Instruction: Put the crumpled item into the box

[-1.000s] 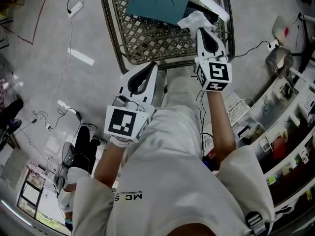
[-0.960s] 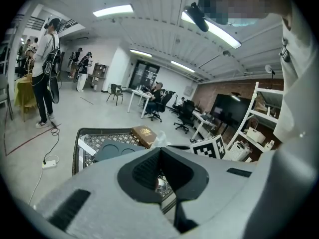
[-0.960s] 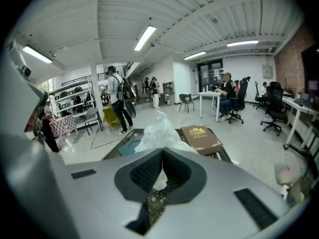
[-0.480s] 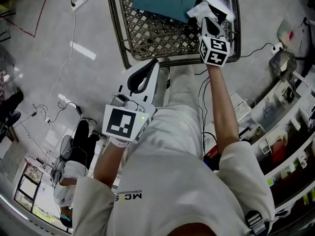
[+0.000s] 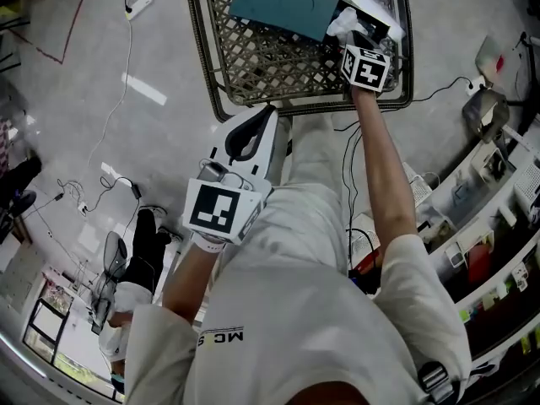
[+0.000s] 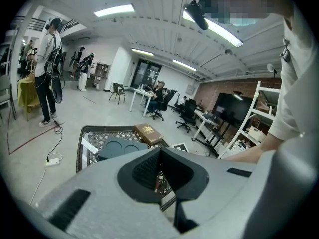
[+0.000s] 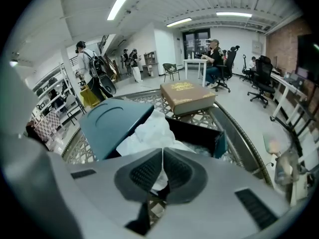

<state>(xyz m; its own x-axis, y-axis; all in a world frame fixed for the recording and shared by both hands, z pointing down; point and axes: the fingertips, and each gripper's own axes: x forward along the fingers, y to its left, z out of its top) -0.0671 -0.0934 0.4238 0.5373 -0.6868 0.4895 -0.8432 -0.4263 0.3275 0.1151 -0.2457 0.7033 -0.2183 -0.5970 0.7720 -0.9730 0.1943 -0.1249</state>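
My right gripper (image 5: 355, 39) reaches over the lattice table (image 5: 207, 57), shut on a crumpled white paper (image 5: 341, 22). In the right gripper view the crumpled white paper (image 7: 149, 133) bulges past the right gripper (image 7: 162, 157) and hangs over the near edge of an open dark box (image 7: 199, 133). The box's teal lid (image 7: 107, 121) leans against the box on the left; in the head view the teal lid (image 5: 283, 0) lies flat on the table. My left gripper (image 5: 267, 115) stays close to my body, short of the table's near rim, shut with nothing in it.
A brown book (image 7: 187, 96) lies on the table beyond the box, also visible as the book (image 6: 148, 132) in the left gripper view. Cables and a power strip (image 5: 137, 1) trail over the floor at left. Shelves (image 5: 498, 218) line the right side. People stand in the room's background.
My right gripper has carried the crumpled paper forward from the table's near rim to the box. The left gripper has barely moved.
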